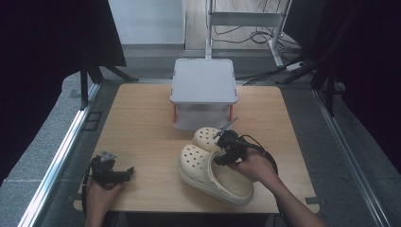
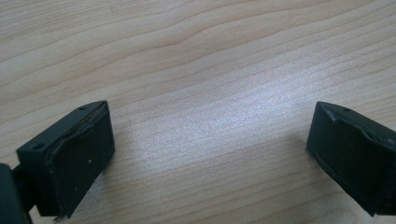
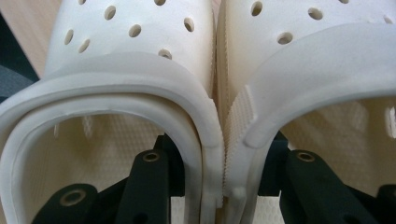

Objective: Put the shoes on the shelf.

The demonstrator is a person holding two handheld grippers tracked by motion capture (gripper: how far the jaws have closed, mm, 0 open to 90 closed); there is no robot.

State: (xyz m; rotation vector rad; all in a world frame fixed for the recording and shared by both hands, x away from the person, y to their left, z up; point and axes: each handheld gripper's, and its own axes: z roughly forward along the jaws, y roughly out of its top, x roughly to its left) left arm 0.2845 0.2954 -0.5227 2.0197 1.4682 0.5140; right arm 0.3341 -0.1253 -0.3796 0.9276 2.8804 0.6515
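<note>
I am pinching the pair of cream clogs (image 1: 215, 165) with my right claw (image 1: 227, 150), one jaw down inside each shoe, so the two inner walls are being squeezed together between them. The right gripper view is showing this plainly: the left clog (image 3: 126, 70) and the right clog (image 3: 317, 70) are pressing side to side, with a black jaw sitting in each opening. The pair is lying toward the near right part of the desk (image 1: 142, 137), toes pointing at the grey lidded box (image 1: 204, 92) that is standing at the far edge, middle.

My left claw (image 1: 124, 174) is resting near the near left corner, jaws spread wide over bare wood and carrying nothing.

What is worrying me is the grip itself. I am catching only thin, soft foam rims, and the walls are bending under pressure; if I lift, one shoe may be sliding off its jaw while the other hangs on. The heavier soles are likely tipping the pair downward too. I cannot quite tell how deep the jaws are reaching, since the rims are hiding their tips. The far clog is also sitting just beside the box, so a careless swing forward could be knocking into it.
</note>
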